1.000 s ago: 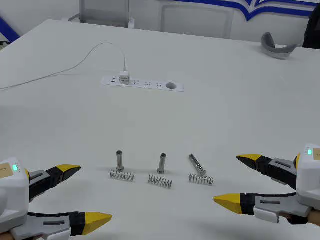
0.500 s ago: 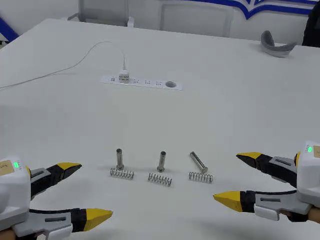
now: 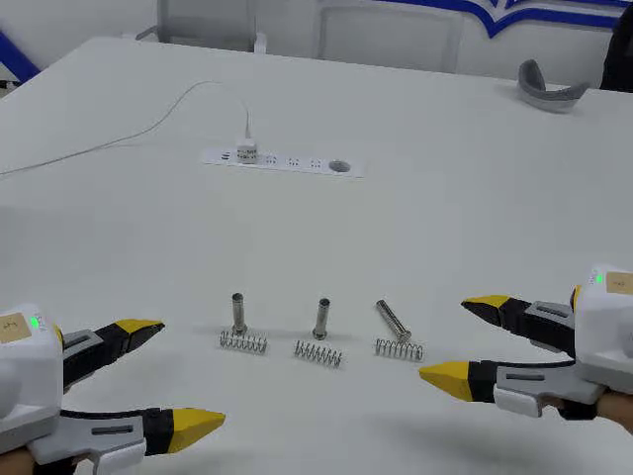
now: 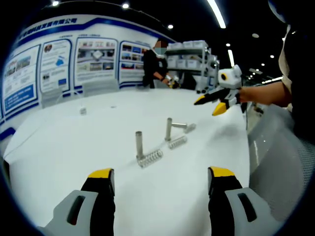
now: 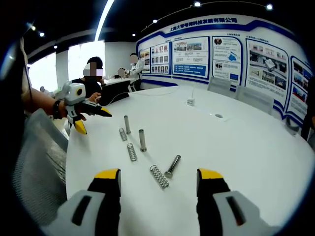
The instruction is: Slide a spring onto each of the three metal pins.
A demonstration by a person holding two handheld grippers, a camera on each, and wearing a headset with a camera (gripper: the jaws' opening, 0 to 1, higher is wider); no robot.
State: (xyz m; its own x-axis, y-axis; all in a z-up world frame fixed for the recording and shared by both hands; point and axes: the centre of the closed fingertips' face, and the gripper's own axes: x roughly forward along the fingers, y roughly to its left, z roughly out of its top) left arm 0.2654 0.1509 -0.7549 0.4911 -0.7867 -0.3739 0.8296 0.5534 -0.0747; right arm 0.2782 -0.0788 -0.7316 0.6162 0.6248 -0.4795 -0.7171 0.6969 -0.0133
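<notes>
Seeing L gripper (image 3: 193,373) + R gripper (image 3: 442,338) both wide open, empty, flanking 3 pins (image 3: 322,317) on table (image 3: 445,198), 2 upright, 3rd lying down, springs (image 3: 317,353) just in front, maybe touching.

Cable (image 3: 99,148) end past left edge

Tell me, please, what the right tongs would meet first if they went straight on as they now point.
Most likely the nearest spring, lying just ahead of the open right tongs, with the tipped-over pin beside it. Height is unclear, so they might pass above both.
</notes>
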